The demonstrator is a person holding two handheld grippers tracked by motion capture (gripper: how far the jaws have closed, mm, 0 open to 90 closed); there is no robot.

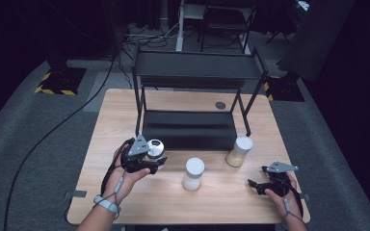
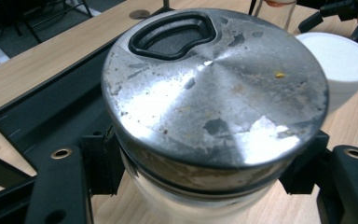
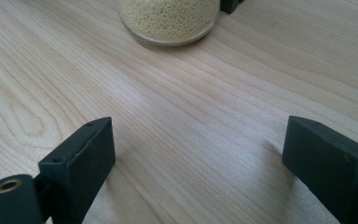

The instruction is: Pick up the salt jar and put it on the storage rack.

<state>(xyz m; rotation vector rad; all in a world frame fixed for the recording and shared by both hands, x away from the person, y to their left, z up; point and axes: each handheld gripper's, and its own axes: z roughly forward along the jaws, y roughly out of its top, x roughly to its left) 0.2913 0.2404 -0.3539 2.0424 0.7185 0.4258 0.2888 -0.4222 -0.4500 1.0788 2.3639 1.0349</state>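
- Our left gripper [image 1: 150, 162] is clamped on the metal-lidded jar [image 1: 155, 148], its jaws pressing the glass just under the lid [image 2: 214, 88]. The grip sits high on smooth glass, so we judge the jar could slip or tip if we swing it quickly.
- Just beyond that gripper stands the rack [image 1: 188, 129]; we could knock the jar against its frame while lifting.
- To its right the white-lidded jar [image 1: 193, 173] stands near; a wide sweep might topple it.
- Our right gripper [image 1: 261, 186] rests on the table [image 3: 214, 116] with jaws apart, empty. The grain jar [image 3: 170, 18] stands ahead of it; a careless push forward could shove it.
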